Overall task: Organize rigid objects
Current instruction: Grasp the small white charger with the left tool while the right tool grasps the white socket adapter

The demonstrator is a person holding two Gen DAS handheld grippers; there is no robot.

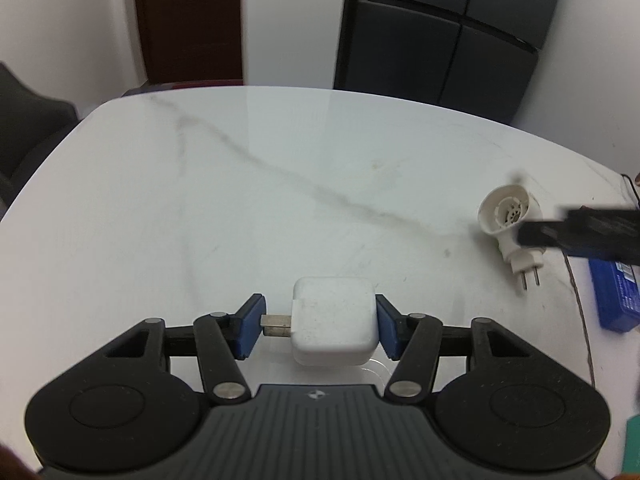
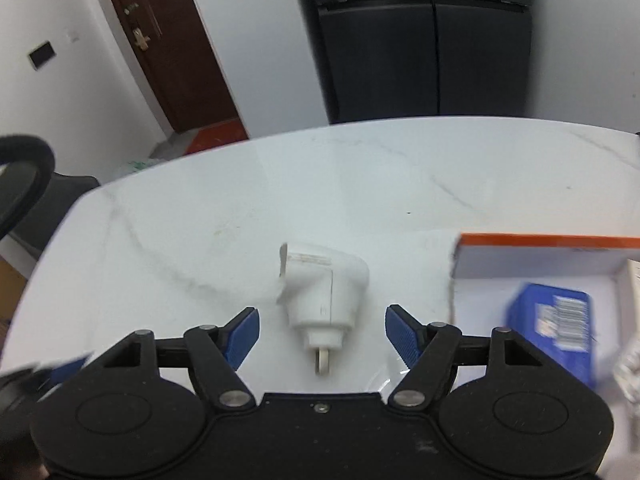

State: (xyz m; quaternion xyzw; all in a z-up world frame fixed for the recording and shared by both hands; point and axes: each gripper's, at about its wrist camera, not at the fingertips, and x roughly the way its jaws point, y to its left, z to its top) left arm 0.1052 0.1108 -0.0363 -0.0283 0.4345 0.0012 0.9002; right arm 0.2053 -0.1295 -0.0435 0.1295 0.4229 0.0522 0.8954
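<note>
My left gripper [image 1: 318, 326] is shut on a white square charger [image 1: 334, 320]; one blue pad touches its folded metal prongs, the other its right side. It is held just above the white marble table [image 1: 240, 200]. A white round plug adapter [image 1: 510, 222] lies at the right in the left wrist view, with my right gripper's dark finger in front of it. In the right wrist view the adapter [image 2: 322, 292] lies on the table, prongs toward me, between the open fingers of my right gripper [image 2: 322, 334], which do not touch it.
An orange-rimmed white box [image 2: 540, 258] stands at the right and holds a blue packet [image 2: 556, 328]. The blue packet also shows in the left wrist view [image 1: 616, 292], beside a thin cable [image 1: 580, 300]. A dark chair [image 1: 28, 120] and a black fridge [image 1: 440, 28] stand beyond the table.
</note>
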